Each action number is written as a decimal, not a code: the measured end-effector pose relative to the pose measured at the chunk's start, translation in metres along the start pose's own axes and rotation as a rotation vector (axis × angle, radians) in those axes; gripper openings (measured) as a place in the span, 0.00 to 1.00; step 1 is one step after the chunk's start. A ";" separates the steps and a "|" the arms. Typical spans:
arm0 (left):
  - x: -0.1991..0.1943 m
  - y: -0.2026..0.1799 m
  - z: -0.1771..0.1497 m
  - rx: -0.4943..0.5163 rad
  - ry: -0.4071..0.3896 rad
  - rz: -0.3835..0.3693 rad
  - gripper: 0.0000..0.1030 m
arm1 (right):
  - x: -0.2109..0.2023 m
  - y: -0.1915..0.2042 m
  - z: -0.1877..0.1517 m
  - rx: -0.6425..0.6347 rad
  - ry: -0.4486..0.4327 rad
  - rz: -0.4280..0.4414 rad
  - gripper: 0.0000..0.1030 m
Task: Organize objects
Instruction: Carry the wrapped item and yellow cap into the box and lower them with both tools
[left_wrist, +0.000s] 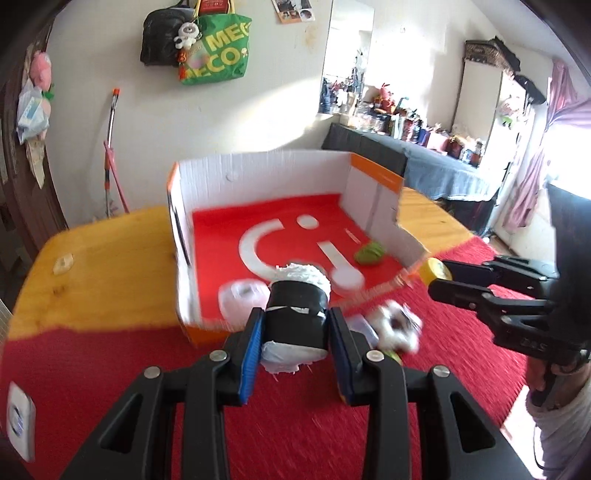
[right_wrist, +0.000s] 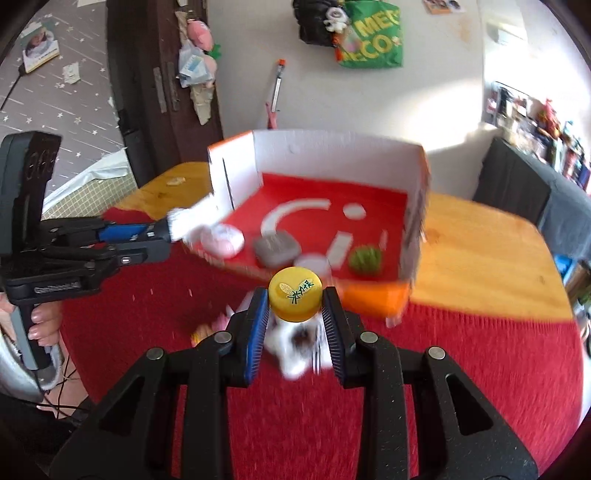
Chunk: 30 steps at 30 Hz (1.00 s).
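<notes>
While the left gripper (left_wrist: 295, 328) is clamped on the black-banded white roll (left_wrist: 295, 314), just short of the near wall of the cardboard box (left_wrist: 266, 166), the right gripper (right_wrist: 295, 314) is clamped on the yellow cap (right_wrist: 294, 293) at the same wall. Judged light: the roll looks soft, so hold its black band; the cap looks stiff and smooth, so grip across its rim.

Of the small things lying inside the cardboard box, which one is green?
The crumpled green lump near the box's right wall; the others there are a pale pink-white piece and a grey block.
</notes>
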<state>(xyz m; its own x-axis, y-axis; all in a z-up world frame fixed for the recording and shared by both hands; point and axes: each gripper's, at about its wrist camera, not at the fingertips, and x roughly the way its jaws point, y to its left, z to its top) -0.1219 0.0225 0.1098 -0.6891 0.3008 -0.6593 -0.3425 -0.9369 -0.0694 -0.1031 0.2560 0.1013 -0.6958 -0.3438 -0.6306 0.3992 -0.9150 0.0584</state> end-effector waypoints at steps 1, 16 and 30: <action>0.007 0.003 0.008 -0.002 0.010 0.011 0.35 | 0.006 -0.001 0.010 0.002 0.004 0.004 0.28; 0.110 0.032 0.065 -0.034 0.229 0.067 0.35 | 0.135 -0.029 0.072 -0.008 0.340 -0.047 0.28; 0.143 0.049 0.055 -0.106 0.326 0.039 0.35 | 0.162 -0.038 0.062 -0.011 0.457 -0.075 0.28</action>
<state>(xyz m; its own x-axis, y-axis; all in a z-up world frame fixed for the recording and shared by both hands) -0.2722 0.0295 0.0529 -0.4542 0.2074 -0.8664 -0.2393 -0.9652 -0.1056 -0.2674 0.2220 0.0451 -0.3898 -0.1460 -0.9093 0.3660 -0.9306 -0.0075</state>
